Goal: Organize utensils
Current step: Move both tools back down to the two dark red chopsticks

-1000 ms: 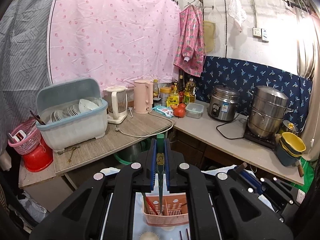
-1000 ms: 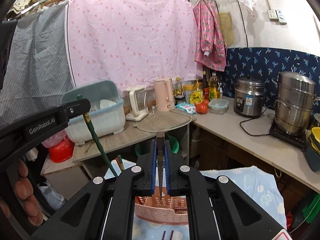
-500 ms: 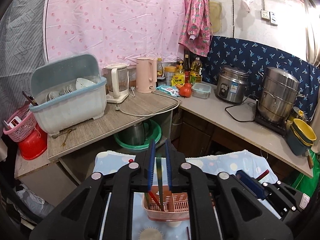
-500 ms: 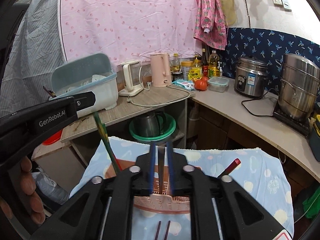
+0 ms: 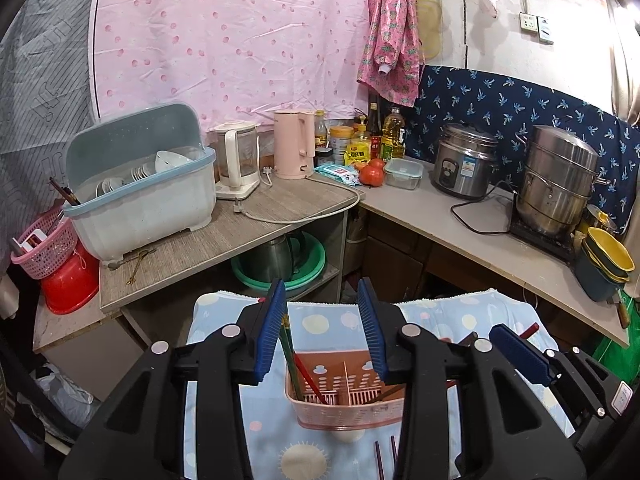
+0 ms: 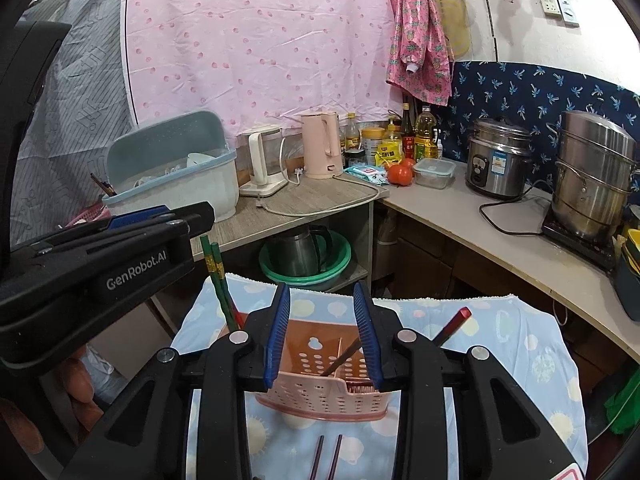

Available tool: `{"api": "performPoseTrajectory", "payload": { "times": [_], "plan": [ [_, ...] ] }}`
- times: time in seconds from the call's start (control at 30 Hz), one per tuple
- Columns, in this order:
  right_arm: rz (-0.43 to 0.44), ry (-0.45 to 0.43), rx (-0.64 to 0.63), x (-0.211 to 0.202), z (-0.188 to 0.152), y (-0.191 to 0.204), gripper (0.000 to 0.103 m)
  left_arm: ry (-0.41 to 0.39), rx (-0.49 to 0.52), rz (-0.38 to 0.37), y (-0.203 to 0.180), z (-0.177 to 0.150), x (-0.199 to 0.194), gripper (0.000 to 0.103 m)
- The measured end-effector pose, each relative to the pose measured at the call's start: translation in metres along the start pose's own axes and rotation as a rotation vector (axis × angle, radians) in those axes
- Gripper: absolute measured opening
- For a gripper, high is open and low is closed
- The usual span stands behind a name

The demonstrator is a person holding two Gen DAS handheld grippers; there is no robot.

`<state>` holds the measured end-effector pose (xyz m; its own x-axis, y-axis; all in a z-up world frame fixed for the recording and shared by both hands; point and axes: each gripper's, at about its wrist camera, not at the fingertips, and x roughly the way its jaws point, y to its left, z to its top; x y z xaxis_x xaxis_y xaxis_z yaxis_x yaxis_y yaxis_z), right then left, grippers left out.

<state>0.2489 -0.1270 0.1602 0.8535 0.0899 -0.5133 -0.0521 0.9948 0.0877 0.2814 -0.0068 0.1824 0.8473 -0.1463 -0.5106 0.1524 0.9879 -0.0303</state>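
**Chopsticks dropped into pink holder, both grippers opening**

Pink perforated utensil holder [image 5: 344, 404] standing on a blue cloth [image 5: 224, 360] patterned with suns and dots, at 6 o'clock in both wrist views. Green chopsticks [image 6: 218, 280] leaning in its left compartment, tops toward 11 o'clock, beside a red one [image 5: 310, 378]. Dark red-tipped chopsticks [image 6: 450, 326] leaning in the right compartment, tips toward 1 o'clock. Two dark purple chopsticks [image 6: 328, 456] lying on the cloth just before the holder.

Left gripper [image 5: 322, 332] poised above the holder, jaws apart and opening, blue pads clear of the green pair. Right gripper [image 6: 322, 334] likewise over the holder, jaws apart and opening, gripping nothing.

Beyond, at 10 o'clock, a lidded dish drainer [image 5: 140, 188]; at 12, a pink kettle [image 5: 294, 144]; at 2, a rice cooker [image 5: 464, 160].
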Motion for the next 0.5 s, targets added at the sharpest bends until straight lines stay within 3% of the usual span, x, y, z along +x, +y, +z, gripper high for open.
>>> {"api": "performPoseTrajectory", "payload": {
  "times": [0.5],
  "plan": [
    [-0.014, 0.004, 0.019, -0.042, -0.025, -0.006, 0.033, 0.008, 0.008, 0.001, -0.006, -0.022, -0.032, 0.036]
  ]
}}
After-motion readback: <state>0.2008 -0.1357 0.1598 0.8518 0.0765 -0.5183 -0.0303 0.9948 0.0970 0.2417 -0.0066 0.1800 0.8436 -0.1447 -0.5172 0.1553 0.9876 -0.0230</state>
